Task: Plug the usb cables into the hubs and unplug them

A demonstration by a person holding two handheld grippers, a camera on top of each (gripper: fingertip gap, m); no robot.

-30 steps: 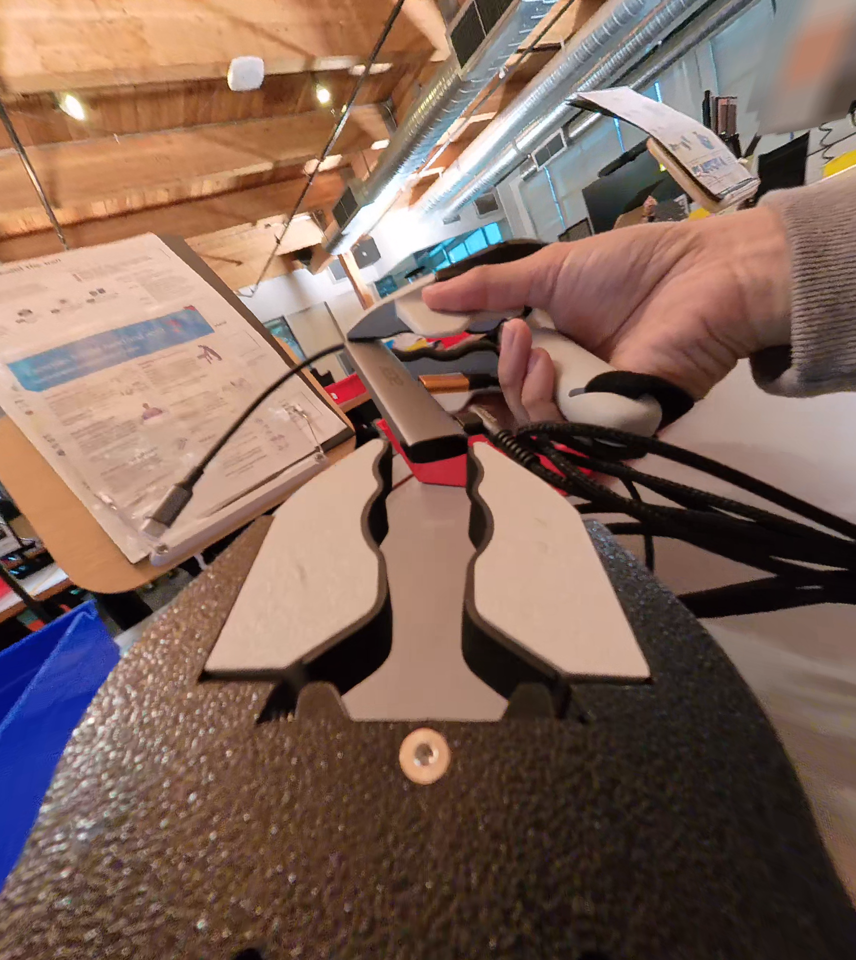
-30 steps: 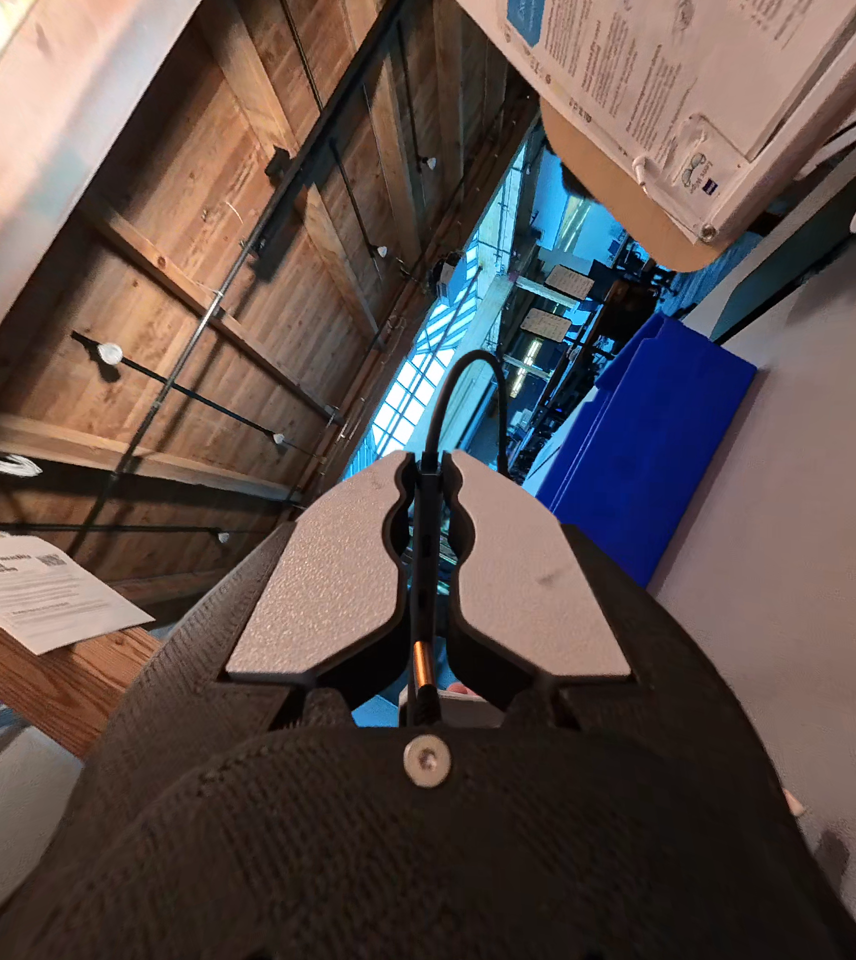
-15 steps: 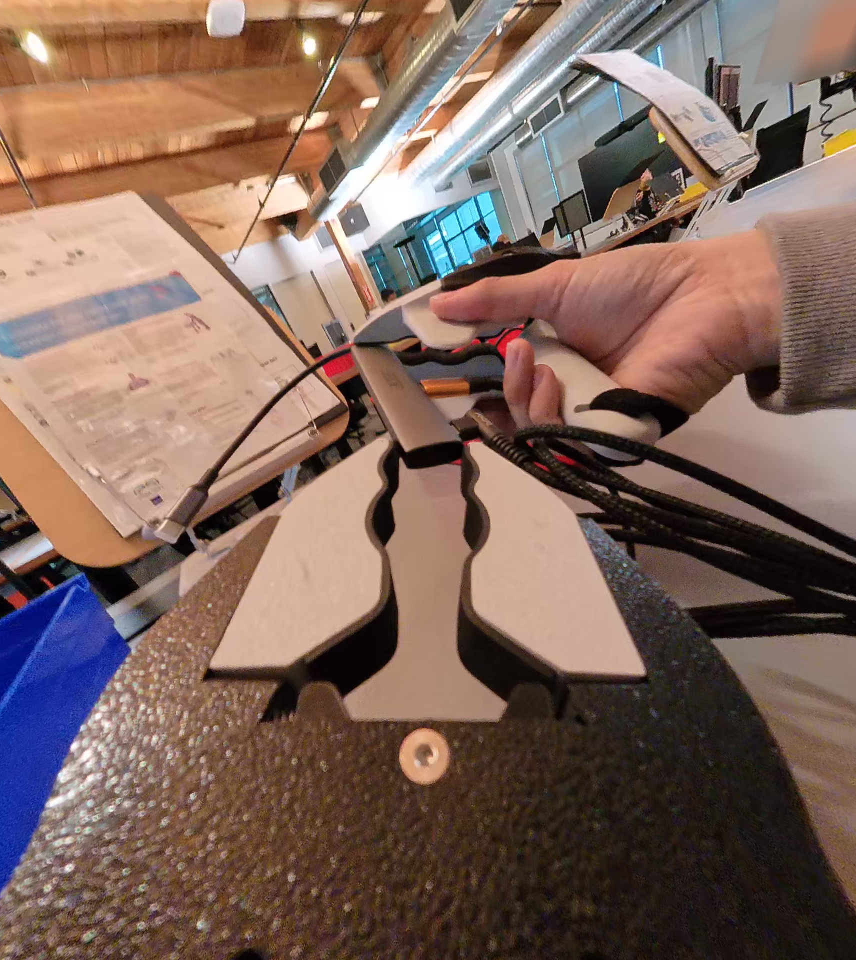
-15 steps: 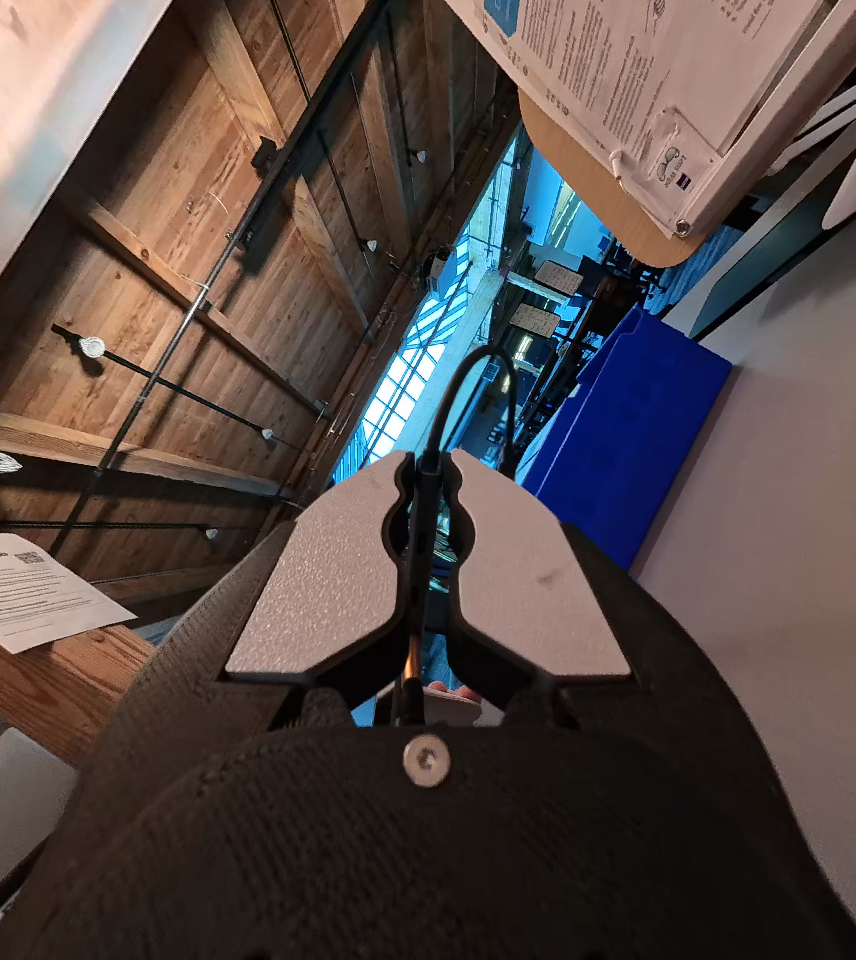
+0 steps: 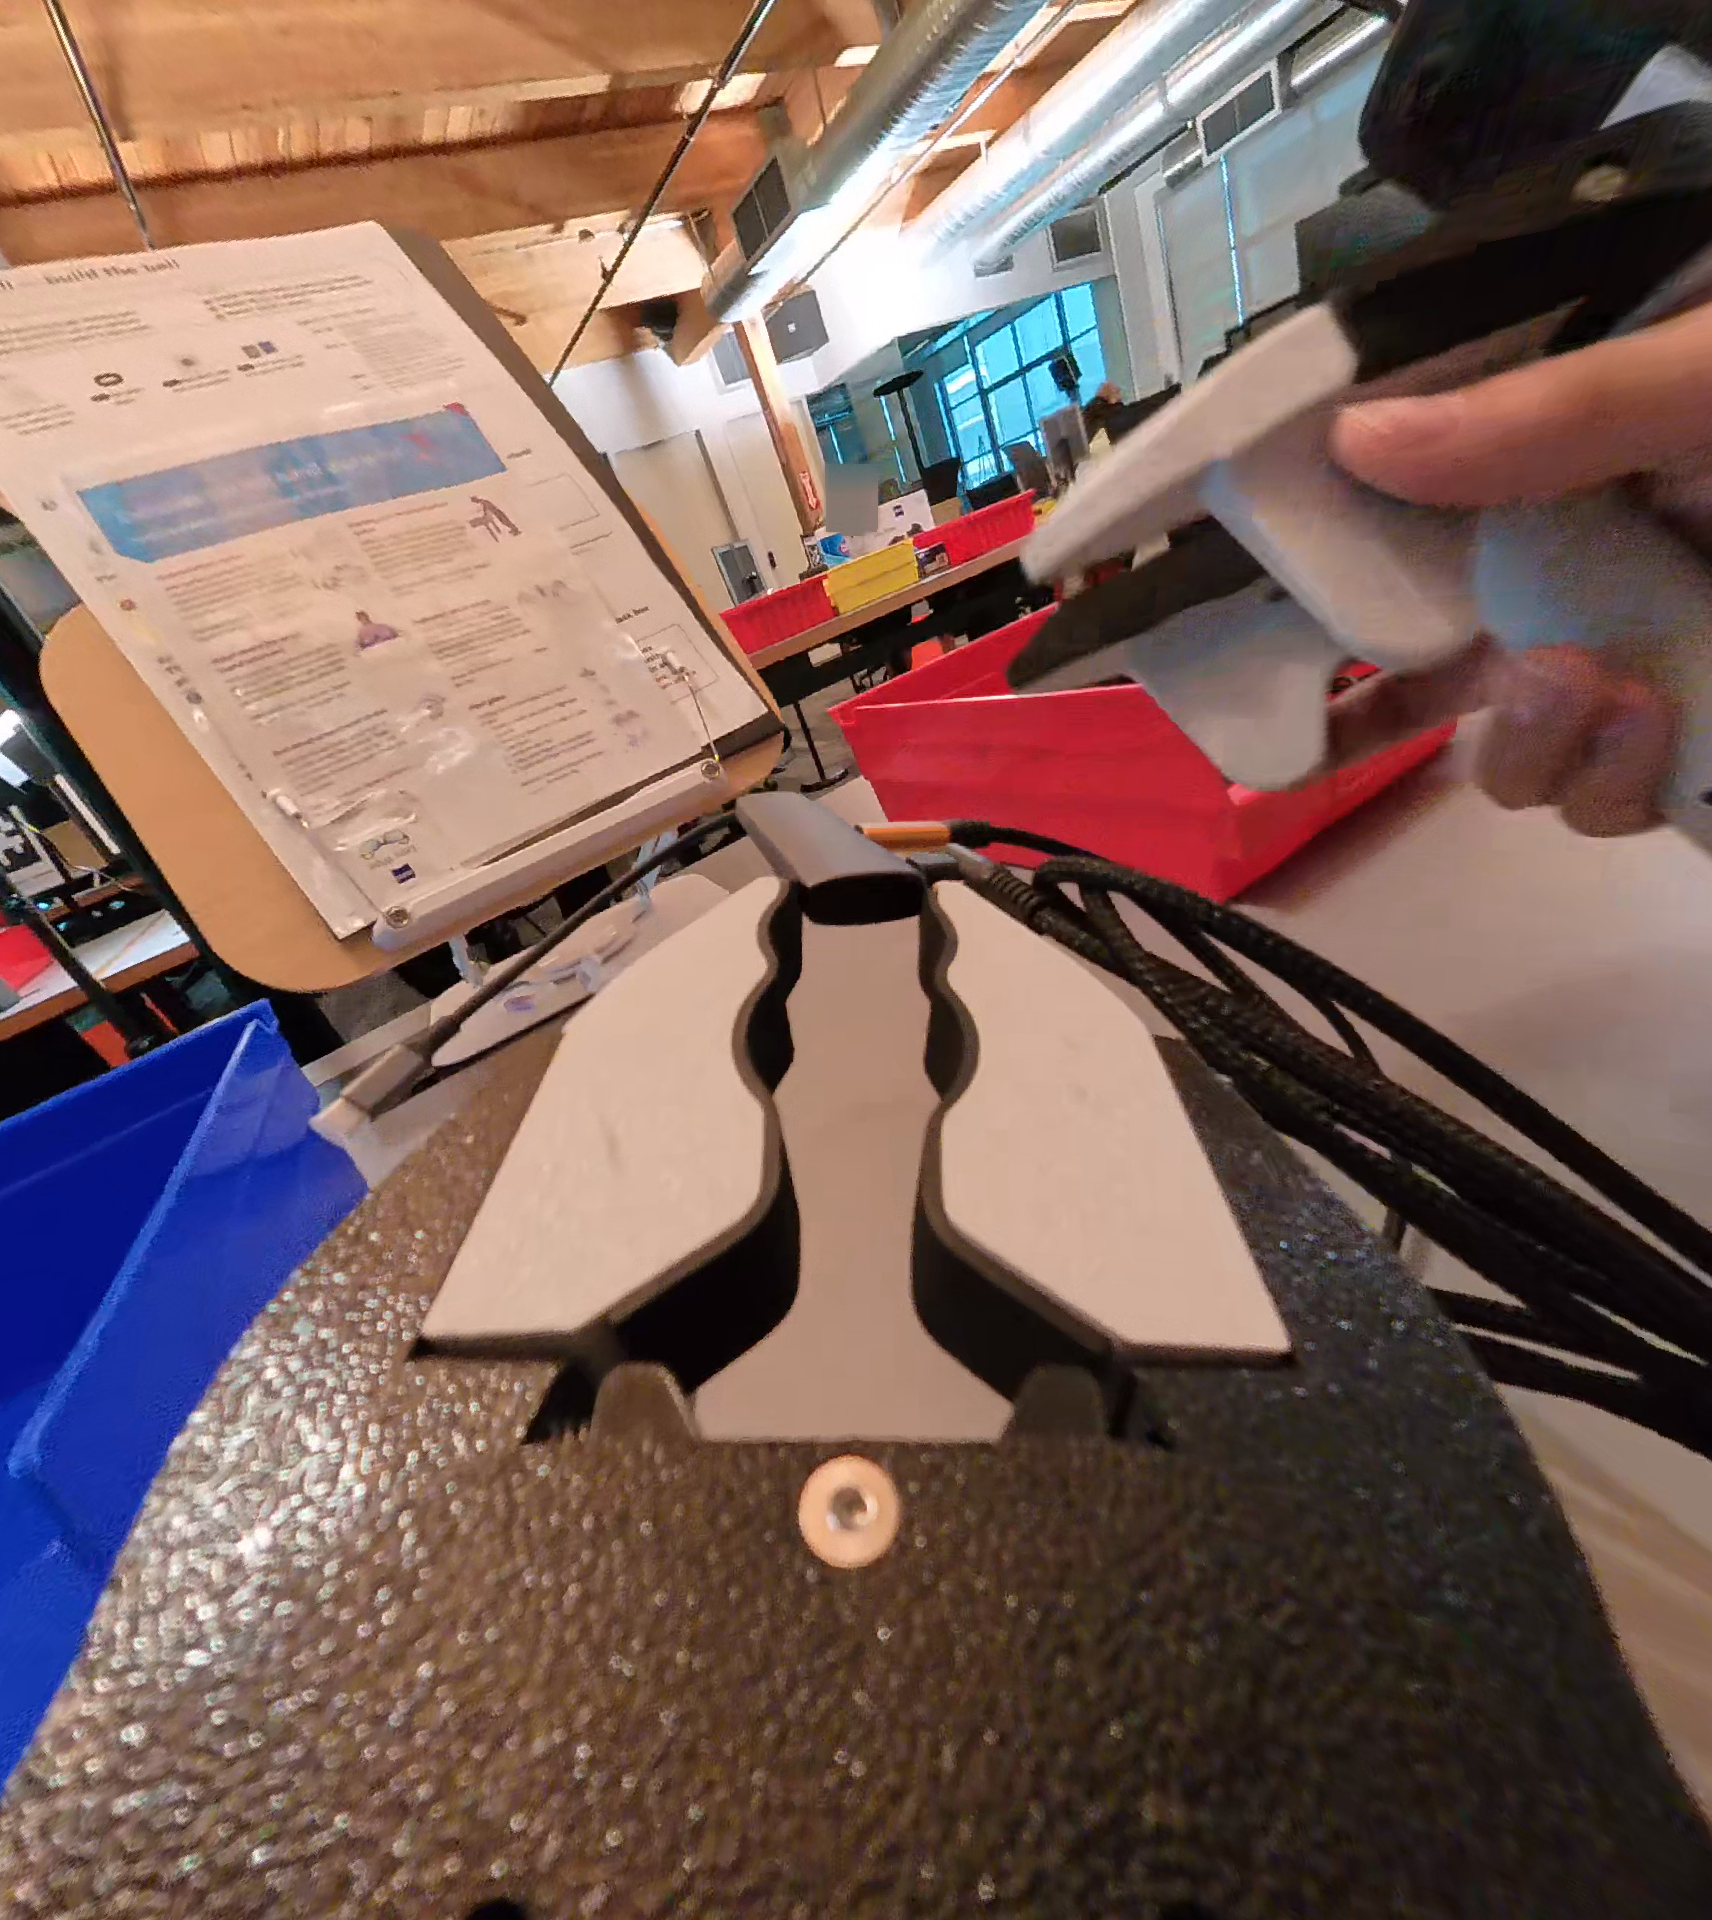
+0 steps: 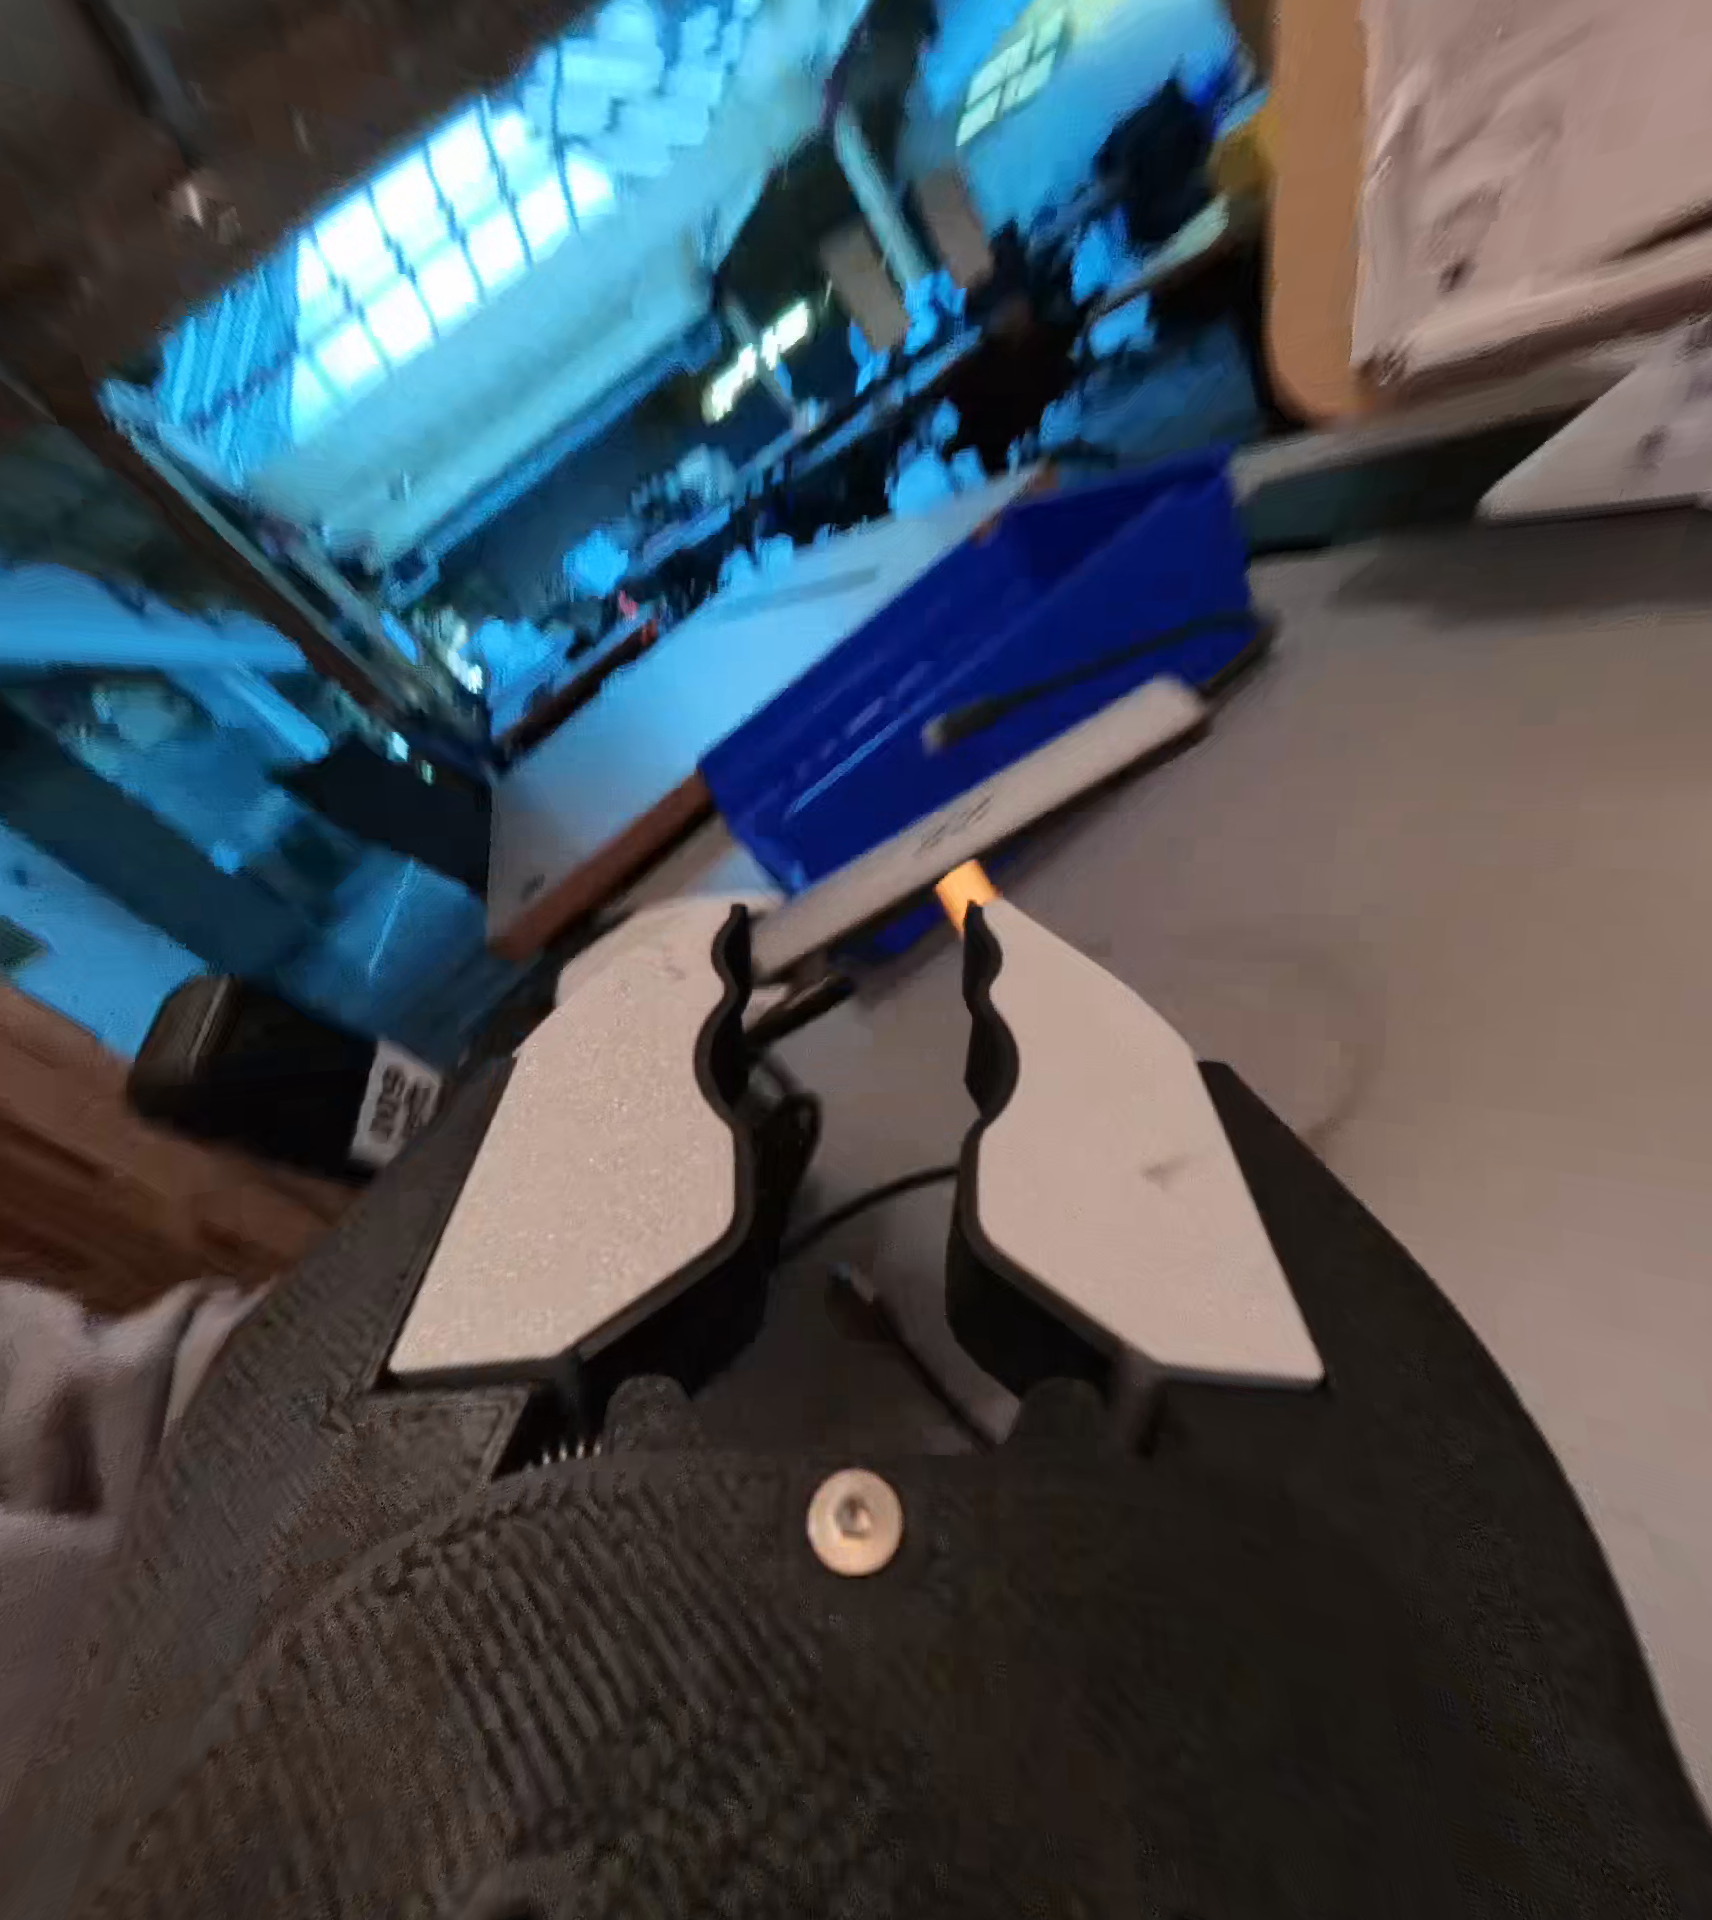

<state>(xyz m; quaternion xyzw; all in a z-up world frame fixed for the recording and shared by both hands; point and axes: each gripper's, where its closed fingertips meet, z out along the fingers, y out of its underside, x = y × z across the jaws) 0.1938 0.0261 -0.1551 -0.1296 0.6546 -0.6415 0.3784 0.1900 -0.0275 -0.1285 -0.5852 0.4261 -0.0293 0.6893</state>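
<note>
In the left wrist view my left gripper (image 5: 854, 906) is shut on a slim grey hub (image 5: 810, 831) that sticks out past the fingertips. A bundle of black braided cables (image 5: 1351, 1091) runs off its right side. One cable ends in an orange plug (image 5: 899, 834) against the hub. The hub's own lead ends in a loose grey plug (image 5: 384, 1081) at the left. My right gripper (image 5: 1195, 582) is open and empty above and right of the hub, held by a hand. In the blurred right wrist view the open gripper (image 6: 852, 930) sits just short of the hub (image 6: 987, 800) and orange plug (image 6: 961, 888).
A blue bin (image 5: 52, 1299) stands at the left and a red bin (image 5: 1091, 769) at the back right on the grey table (image 5: 1558, 1018). A tilted board with a printed sheet (image 5: 332, 582) stands behind. The blue bin (image 6: 987, 675) also shows behind the hub in the right wrist view.
My right gripper has opened, let go of the cable with the orange plug, and drawn back from the hub. The plug now stays at the hub. The left gripper has tilted down towards the table.
</note>
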